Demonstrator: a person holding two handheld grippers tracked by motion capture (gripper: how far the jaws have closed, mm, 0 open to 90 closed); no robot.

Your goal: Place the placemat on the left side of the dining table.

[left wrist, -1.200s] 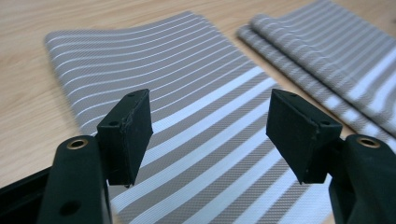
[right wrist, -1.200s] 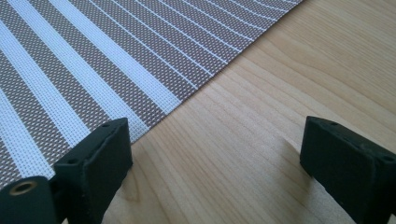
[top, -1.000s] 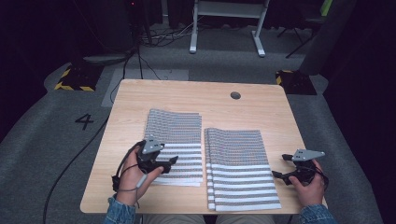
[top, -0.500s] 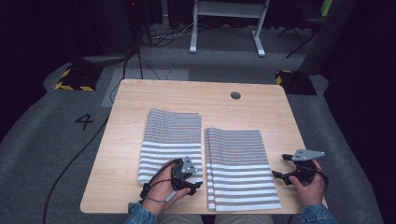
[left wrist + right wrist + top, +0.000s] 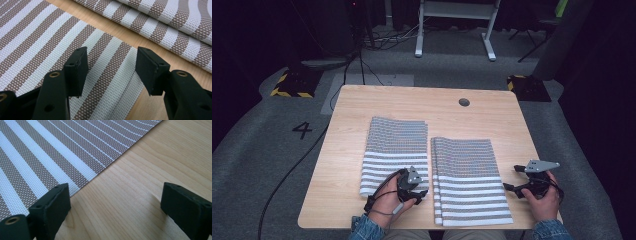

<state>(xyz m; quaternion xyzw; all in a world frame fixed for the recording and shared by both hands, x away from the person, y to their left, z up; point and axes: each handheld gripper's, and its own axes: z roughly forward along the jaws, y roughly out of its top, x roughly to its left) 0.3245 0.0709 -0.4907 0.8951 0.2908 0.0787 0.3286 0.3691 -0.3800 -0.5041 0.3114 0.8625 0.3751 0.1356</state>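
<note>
At six o'clock on the table (image 5: pixel 347 150), both grippers gape: left gripper (image 5: pixel 111 67) over the thin, floppy left placemat's (image 5: pixel 394 145) corner, its best hold; right gripper (image 5: pixel 113 207) idle.

left claw (image 5: pixel 418 192) agape, right claw (image 5: pixel 512 180) agape

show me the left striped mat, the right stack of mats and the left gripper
left striped mat (image 5: pixel 397 142), high view, on its finely striped upper half
right stack of mats (image 5: pixel 469 180), high view, on the top mat's wide stripes
left gripper (image 5: pixel 112 67), left gripper view, midway between its open fingertips
</note>
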